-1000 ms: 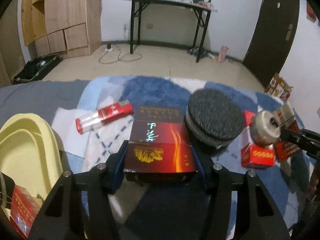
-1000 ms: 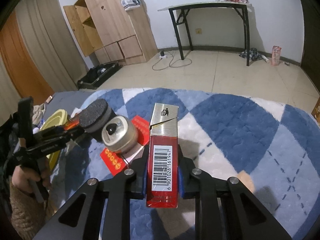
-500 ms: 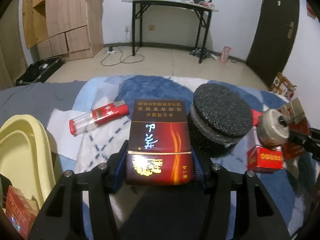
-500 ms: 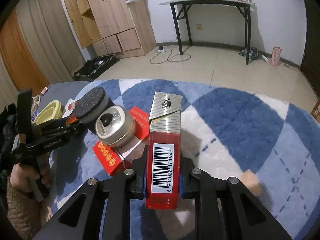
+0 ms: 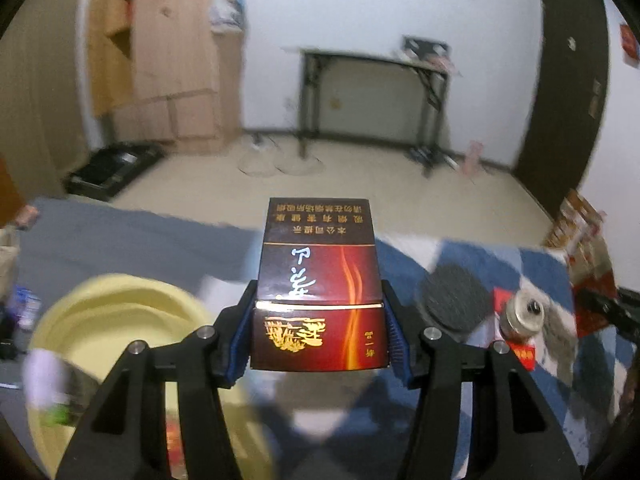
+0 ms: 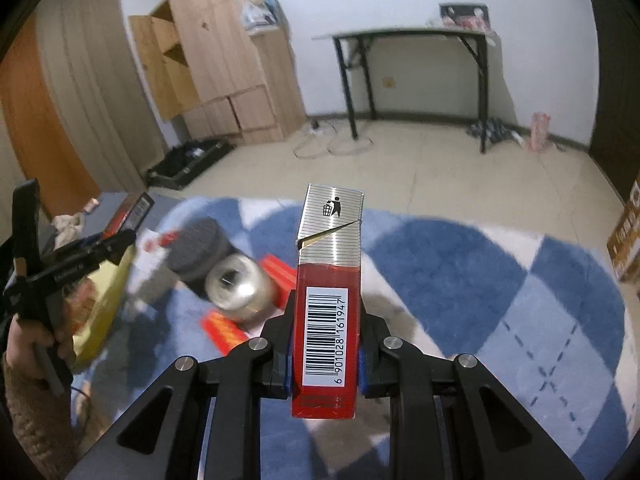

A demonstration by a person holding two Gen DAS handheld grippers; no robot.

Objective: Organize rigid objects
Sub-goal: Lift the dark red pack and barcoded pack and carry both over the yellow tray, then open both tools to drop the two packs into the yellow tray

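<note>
My left gripper point(image 5: 318, 332) is shut on a dark red box with gold lettering point(image 5: 318, 280), lifted off the blanket, with the yellow basin point(image 5: 112, 328) just to its left below. The same gripper point(image 6: 120, 236) shows at the left of the right wrist view, still holding its box point(image 6: 130, 210). My right gripper point(image 6: 324, 356) is shut on a narrow red and silver box with a barcode point(image 6: 328, 292), held above the blue and white blanket point(image 6: 460, 280).
On the blanket lie a black round puck point(image 5: 454, 298), a silver round tin point(image 5: 522, 316) and flat red boxes point(image 6: 224, 328). A person's hand point(image 6: 28, 340) holds the left gripper's handle. Beyond the blanket are bare floor, a wooden cabinet point(image 6: 224, 60) and a black table point(image 6: 416, 64).
Both grippers have risen with their boxes. The left one has swung left toward the yellow basin, so the puck and tin now sit farther right and lower in its view.
</note>
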